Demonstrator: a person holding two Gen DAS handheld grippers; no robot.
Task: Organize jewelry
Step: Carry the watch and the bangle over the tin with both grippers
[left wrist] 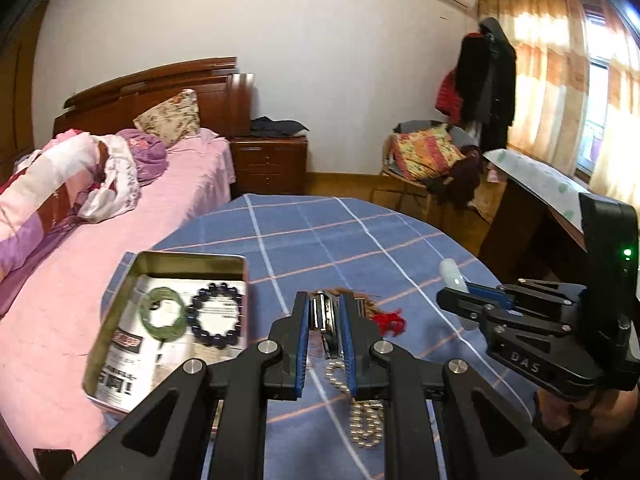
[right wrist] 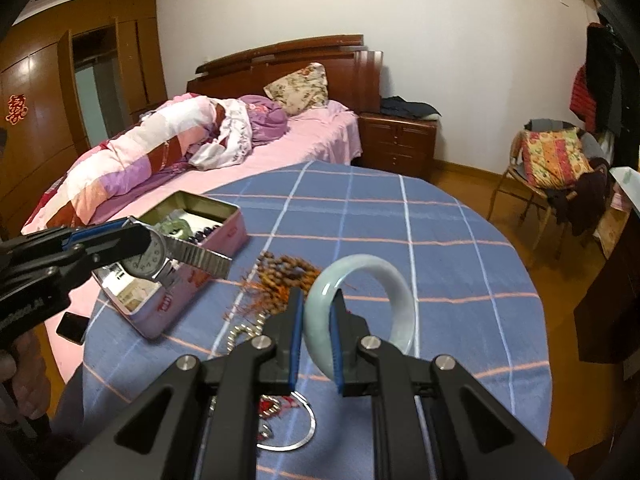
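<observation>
the left gripper (left wrist: pixel 325 334) is pinching a silver watch (right wrist: pixel 150 258) by its middle, and its metal band (right wrist: pixel 198 258) sticks out to the side. the watch hangs in the air near the open tin box (left wrist: pixel 192 259), which sits on the left part of the round table with a blue checked cloth (right wrist: pixel 400 216). inside the box a green bangle (left wrist: pixel 162 314) and a ring of dark blue beads (left wrist: pixel 216 314) lie side by side on some printed paper (left wrist: pixel 132 352). the right gripper (right wrist: pixel 316 334) is squeezing one side of a pale green jade bangle (right wrist: pixel 384 280), which stands up on its edge between the fingers, held above the cloth. on the cloth between the two grippers lies a heap of brown beads (right wrist: pixel 286 270) with thin orange threads. close by is a string of small pale beads (left wrist: pixel 366 420), and there is a bit of red thread (left wrist: pixel 388 320) next to it. under the right gripper a thin silver ring (right wrist: pixel 308 432) lies flat on the cloth with something small and red (right wrist: pixel 272 406) inside it, too blurry to name. a pink bed (right wrist: pixel 312 136) with a rolled quilt (right wrist: pixel 152 152) stands behind the table.
</observation>
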